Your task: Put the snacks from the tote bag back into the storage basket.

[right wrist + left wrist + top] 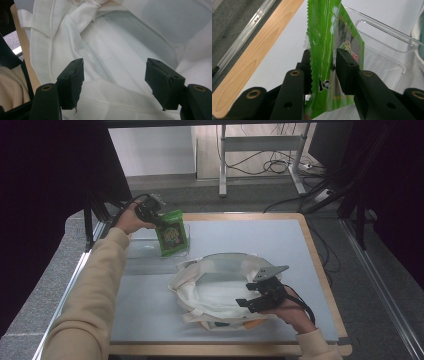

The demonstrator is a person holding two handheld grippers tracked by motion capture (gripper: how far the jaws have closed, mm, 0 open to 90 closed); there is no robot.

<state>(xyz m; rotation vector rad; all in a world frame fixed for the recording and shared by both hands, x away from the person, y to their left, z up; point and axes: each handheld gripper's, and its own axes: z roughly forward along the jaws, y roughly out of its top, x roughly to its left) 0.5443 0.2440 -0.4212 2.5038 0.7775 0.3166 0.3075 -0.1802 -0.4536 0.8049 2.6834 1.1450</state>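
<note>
Currently your left gripper (156, 218) has the green snack packet (172, 233) between its jaws, upright over the clear tray (145, 251) at the table's (280, 235) far left. Both pads look against the packet in the left gripper view (322, 62), so treat it as a light hold. Your right gripper (256, 301) sits at the near rim of the white tote bag (210, 292), jaws wide apart, gripping nothing (113, 75). Risks: 1, the slick film slips out of a loose pinch mid-carry; 2, the bag mouth sags shut since nothing holds the rim, so the packet lands on cloth.
</note>
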